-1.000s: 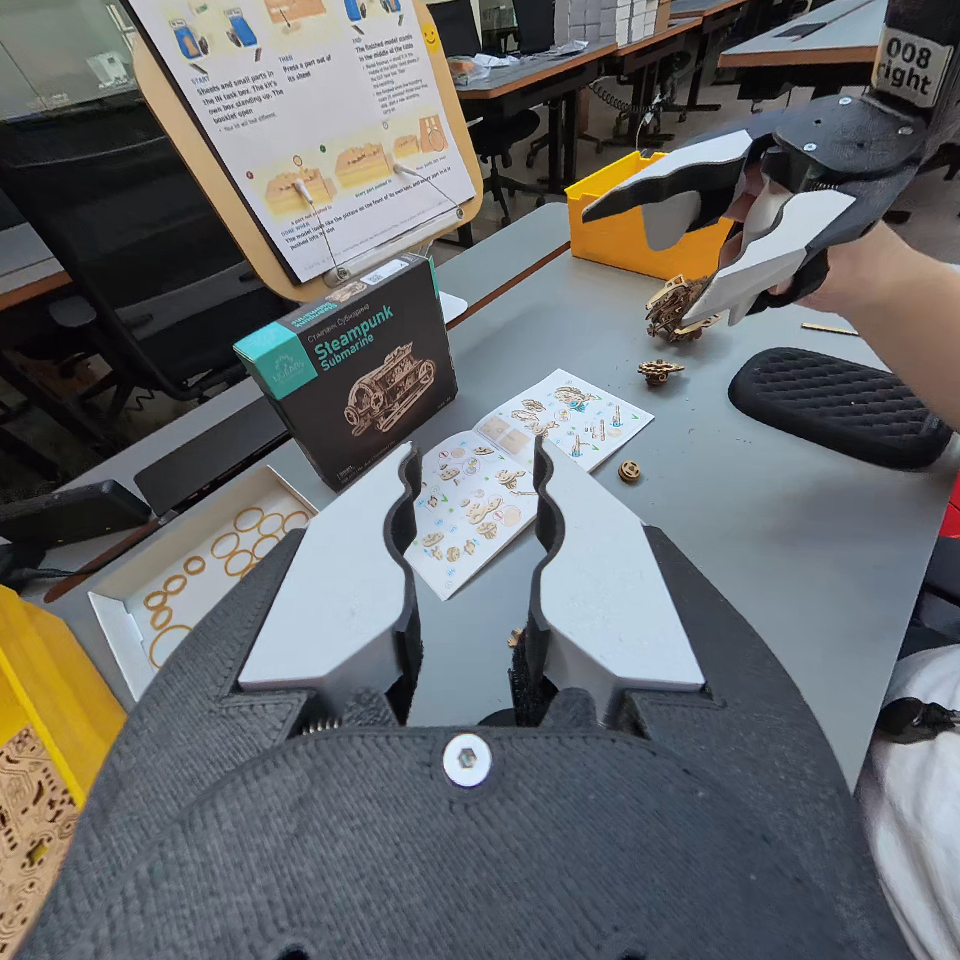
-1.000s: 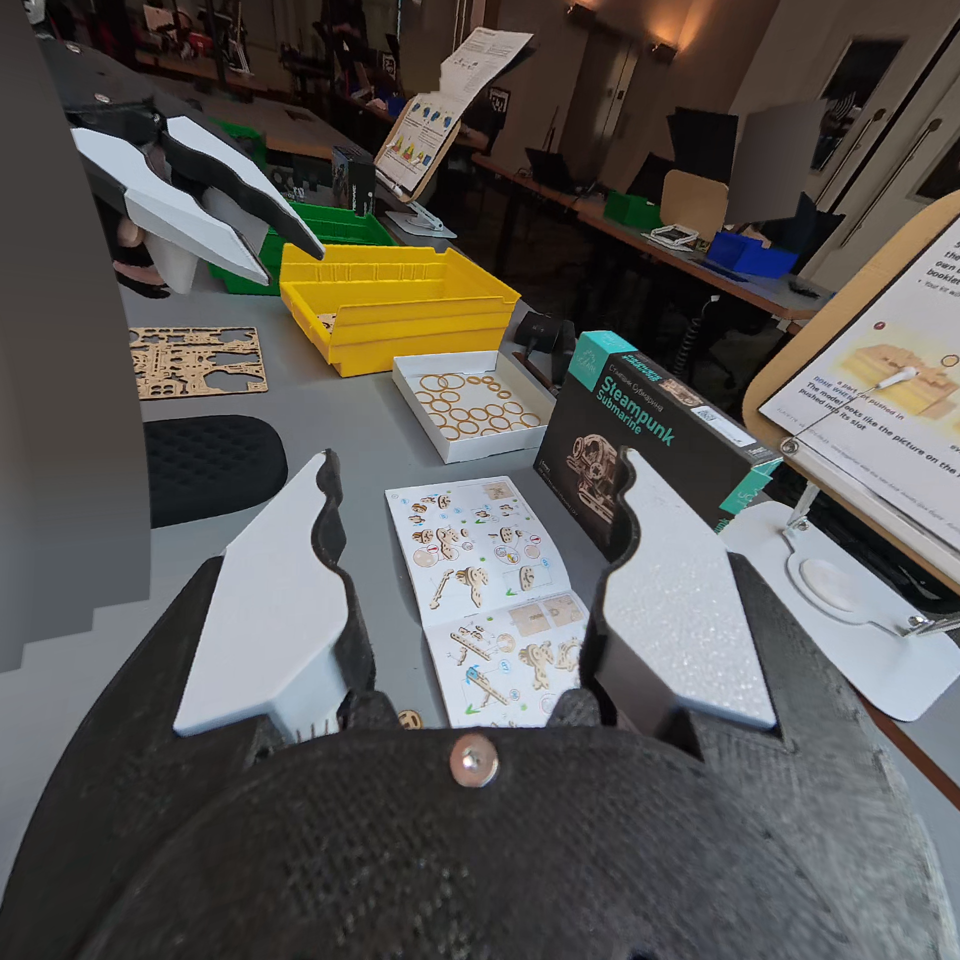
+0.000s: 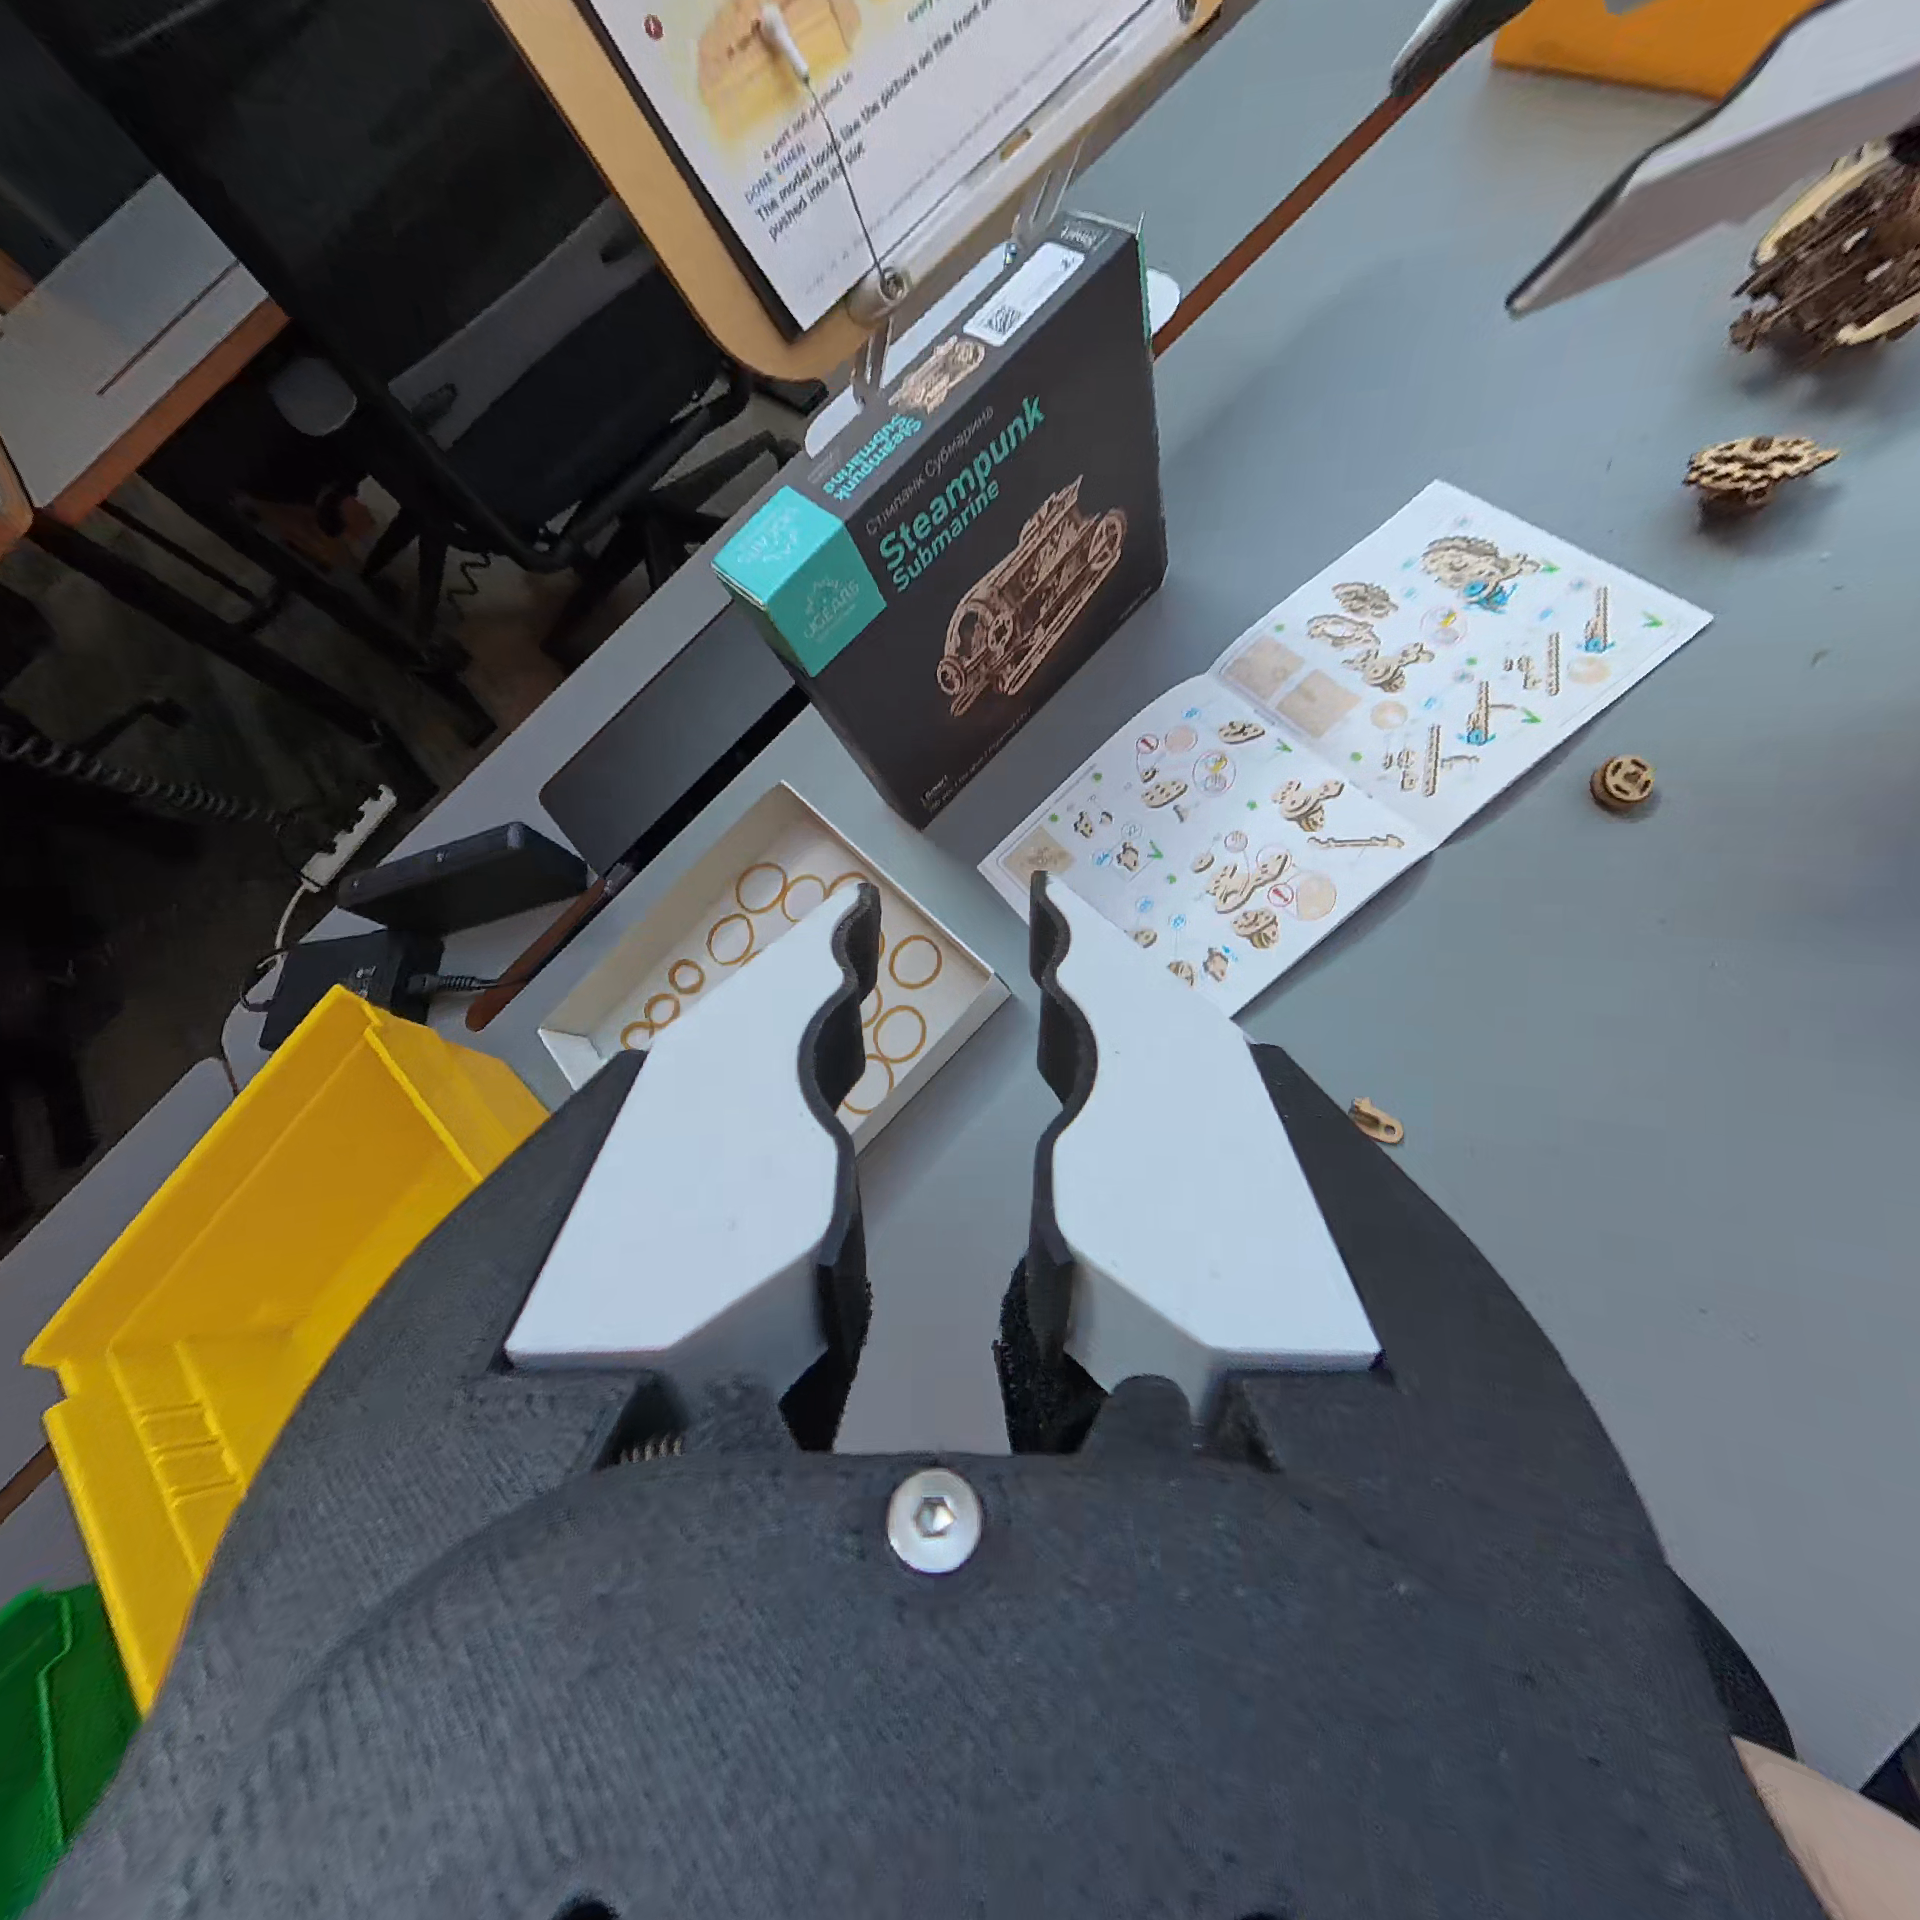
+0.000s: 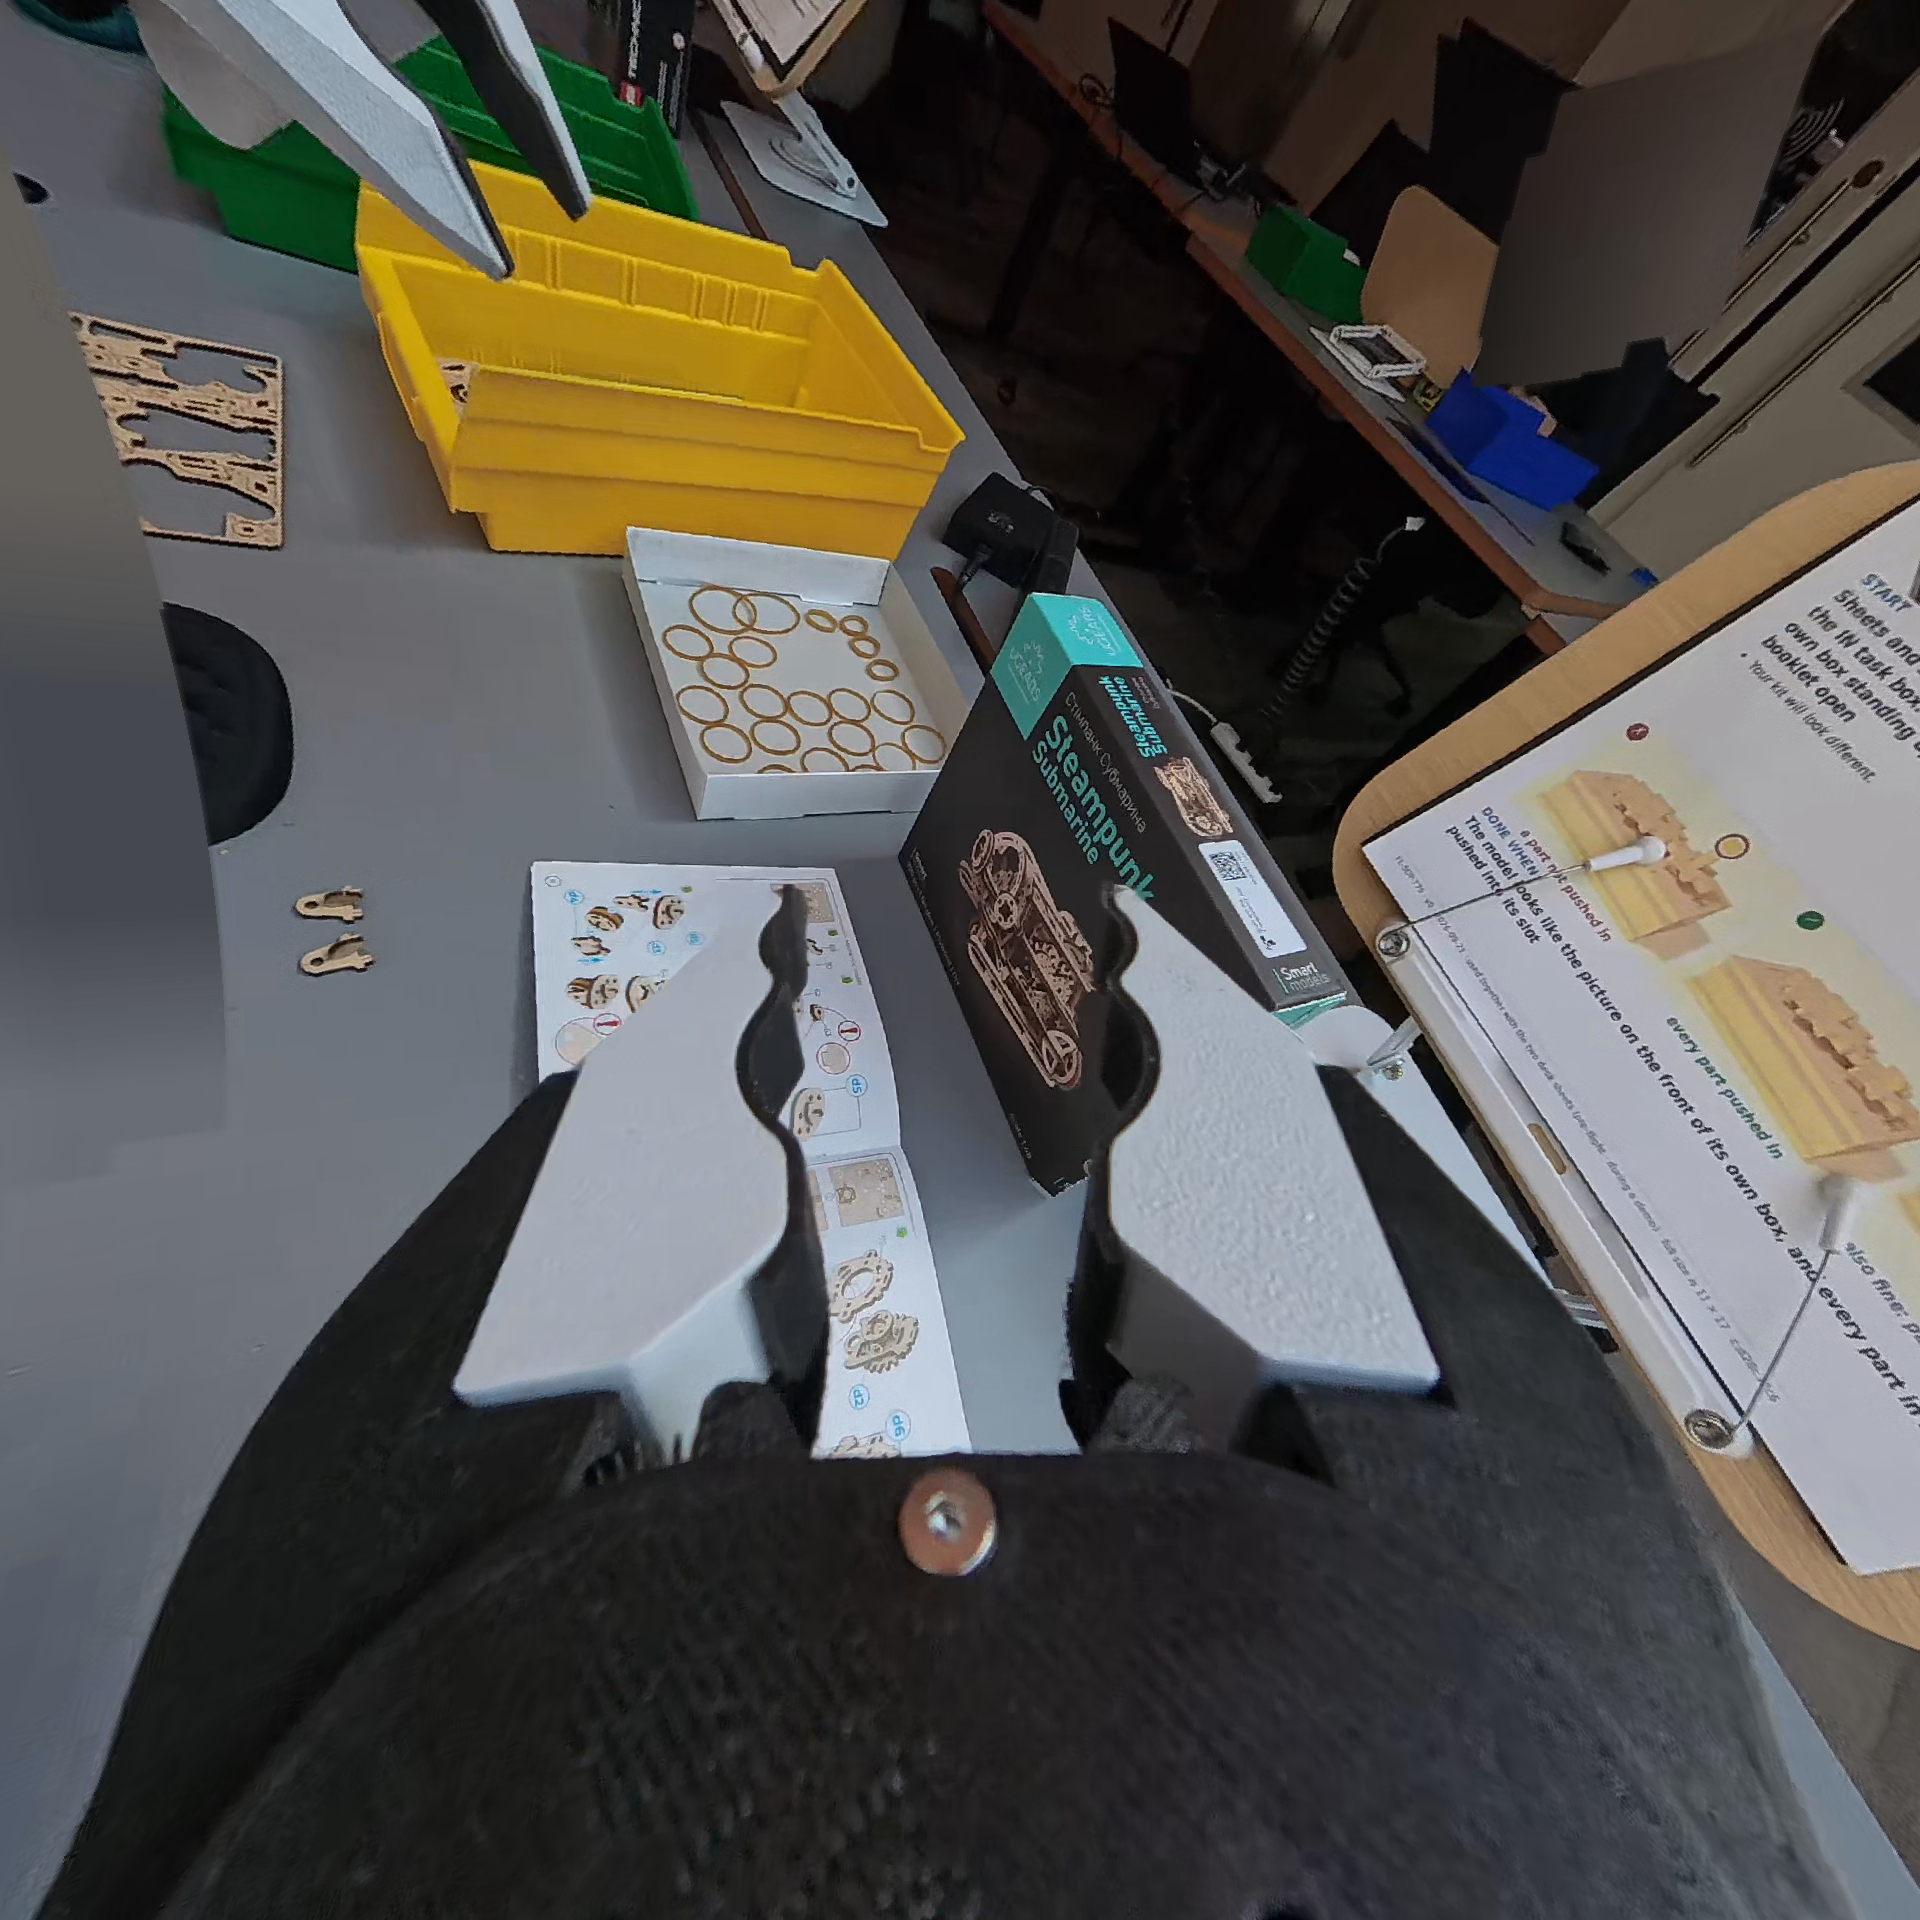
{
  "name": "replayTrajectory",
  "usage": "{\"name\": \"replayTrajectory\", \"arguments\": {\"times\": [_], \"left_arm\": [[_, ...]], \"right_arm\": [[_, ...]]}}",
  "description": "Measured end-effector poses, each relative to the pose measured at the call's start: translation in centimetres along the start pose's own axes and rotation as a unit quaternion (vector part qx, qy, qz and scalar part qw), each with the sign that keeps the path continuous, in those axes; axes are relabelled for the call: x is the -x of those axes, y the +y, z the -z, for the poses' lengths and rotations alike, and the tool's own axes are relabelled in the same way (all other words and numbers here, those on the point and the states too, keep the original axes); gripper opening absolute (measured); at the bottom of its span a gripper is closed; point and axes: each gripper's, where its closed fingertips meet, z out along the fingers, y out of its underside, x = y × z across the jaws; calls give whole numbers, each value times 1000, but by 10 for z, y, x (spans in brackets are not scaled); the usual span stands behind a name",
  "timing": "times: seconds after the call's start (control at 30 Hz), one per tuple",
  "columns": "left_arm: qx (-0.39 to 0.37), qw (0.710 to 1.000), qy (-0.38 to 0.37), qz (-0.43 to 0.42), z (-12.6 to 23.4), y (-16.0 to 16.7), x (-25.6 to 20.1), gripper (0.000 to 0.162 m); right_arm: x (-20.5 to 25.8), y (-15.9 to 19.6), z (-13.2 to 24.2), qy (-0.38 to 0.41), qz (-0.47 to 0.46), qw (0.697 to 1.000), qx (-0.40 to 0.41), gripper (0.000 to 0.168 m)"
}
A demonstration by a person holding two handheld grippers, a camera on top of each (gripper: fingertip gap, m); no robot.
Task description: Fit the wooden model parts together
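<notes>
Grey tabletop (image 3: 1558,1299) in a workroom of desks and chairs carries the whole kit. Since a second ago both cameras have tipped downward and drawn closer to it, so the far room has mostly dropped from sight and the kit fills both views.

Largest, the yellow bin (image 4: 665,416) sits far left in the right wrist view, a green bin (image 4: 623,135) behind it. Upright near the middle stands the dark model box (image 3: 997,592), with the open instruction booklet (image 3: 1340,748) flat to its right and the white tray of rubber rings (image 4: 790,675) to its left.

Left tool (image 3: 951,925) hangs with its jaws spread and nothing between them, now over the tray's near corner rather than the booklet. Right tool (image 4: 951,914) is likewise spread and empty, above the booklet.

Partly built wooden model (image 3: 1839,270) lies at the far right, under the right tool's fingers. A smaller assembly (image 3: 1756,468), a round gear (image 3: 1621,781) and two small hooked pieces (image 4: 332,930) lie loose. Nothing is gripped, so this reads as a pause to choose the next part.
</notes>
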Motion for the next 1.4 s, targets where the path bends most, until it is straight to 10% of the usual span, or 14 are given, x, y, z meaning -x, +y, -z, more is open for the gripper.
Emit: {"name": "replayTrajectory", "arguments": {"times": [0.23,0.53,1.4], "left_arm": [[70,996,10,-58,-19,22,-6,5],[-3,1000,-3,15,-7,9,22,0],[-48,998,23,23,1,-1,21,0]], "right_arm": [[23,-9,-6,-65,26,994,-81,8],[205,22,-75,-401,-100,911,13,19],[239,81,-146,-276,-35,950,144,13]]}}
